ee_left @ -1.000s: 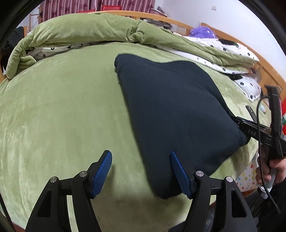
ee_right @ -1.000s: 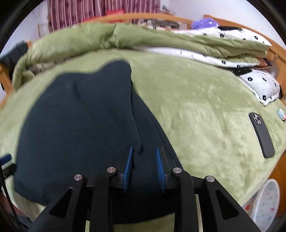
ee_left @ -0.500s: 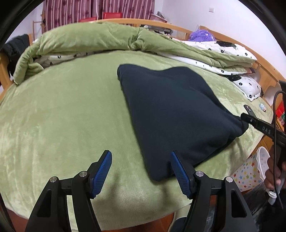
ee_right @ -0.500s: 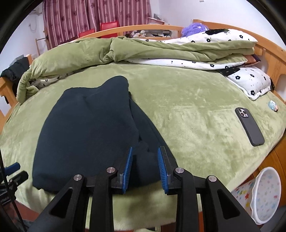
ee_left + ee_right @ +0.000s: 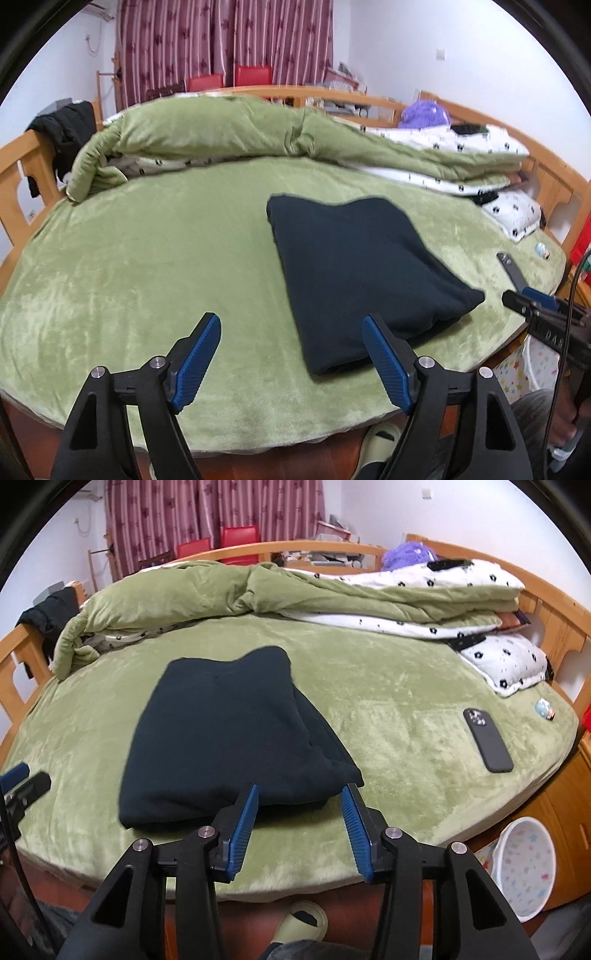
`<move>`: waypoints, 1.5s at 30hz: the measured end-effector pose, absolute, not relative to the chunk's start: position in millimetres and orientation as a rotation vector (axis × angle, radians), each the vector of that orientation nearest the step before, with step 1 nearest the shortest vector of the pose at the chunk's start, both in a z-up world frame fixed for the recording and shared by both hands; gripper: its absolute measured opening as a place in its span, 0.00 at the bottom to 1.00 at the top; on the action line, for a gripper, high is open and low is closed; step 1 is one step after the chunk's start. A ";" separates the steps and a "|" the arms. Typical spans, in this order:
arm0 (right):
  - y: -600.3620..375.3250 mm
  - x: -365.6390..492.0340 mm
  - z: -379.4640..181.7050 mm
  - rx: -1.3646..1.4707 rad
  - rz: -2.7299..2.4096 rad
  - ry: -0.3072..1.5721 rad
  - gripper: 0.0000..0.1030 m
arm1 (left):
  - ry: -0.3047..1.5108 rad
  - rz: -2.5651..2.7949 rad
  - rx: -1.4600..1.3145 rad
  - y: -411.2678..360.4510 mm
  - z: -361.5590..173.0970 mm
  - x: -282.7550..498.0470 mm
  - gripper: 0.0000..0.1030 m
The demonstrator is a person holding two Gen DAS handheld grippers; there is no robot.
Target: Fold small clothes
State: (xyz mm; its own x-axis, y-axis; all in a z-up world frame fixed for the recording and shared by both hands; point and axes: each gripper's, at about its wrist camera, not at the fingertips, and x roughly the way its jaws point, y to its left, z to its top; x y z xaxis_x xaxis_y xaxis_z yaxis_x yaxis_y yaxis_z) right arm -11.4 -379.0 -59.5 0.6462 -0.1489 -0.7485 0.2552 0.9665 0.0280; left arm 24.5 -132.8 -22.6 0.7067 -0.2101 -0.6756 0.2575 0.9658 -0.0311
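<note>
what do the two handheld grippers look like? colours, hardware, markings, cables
Both match: the left gripper and right gripper have black plastic linkage arms with triangular cut-outs, silver pivot pins, and blue ribbed pads. In the left wrist view, the right gripper's body carries white lettering too partial to read, and a thin black cable runs past it.

On the bed [image 5: 369,701] lies one folded dark garment [image 5: 229,734]. There is one black phone [image 5: 487,738] and one small round trinket [image 5: 545,708]. One green quilt [image 5: 184,594] is rolled at the far side, with one flowered pillow [image 5: 509,661] near it. Two tools are seen: the left tool [image 5: 291,363] and the right tool [image 5: 299,825]. Two red chairs [image 5: 218,542] stand behind, one starred basket [image 5: 524,878] and one slipper [image 5: 303,923] below.
</note>
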 end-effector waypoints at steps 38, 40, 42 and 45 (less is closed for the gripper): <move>-357.4 -91.3 6.3 0.119 -0.217 0.720 0.86 | 0.622 -0.198 0.049 -117.2 33.0 -41.8 0.87; -357.7 -92.3 5.8 0.121 -0.219 0.722 0.86 | 0.622 -0.196 0.049 -117.4 32.7 -41.7 0.87; -358.5 -93.0 5.9 0.124 -0.218 0.722 0.86 | 0.623 -0.198 0.048 -116.9 33.1 -41.8 0.87; -358.9 -93.0 6.0 0.123 -0.216 0.722 0.86 | 0.620 -0.196 0.045 -116.3 33.0 -42.4 0.87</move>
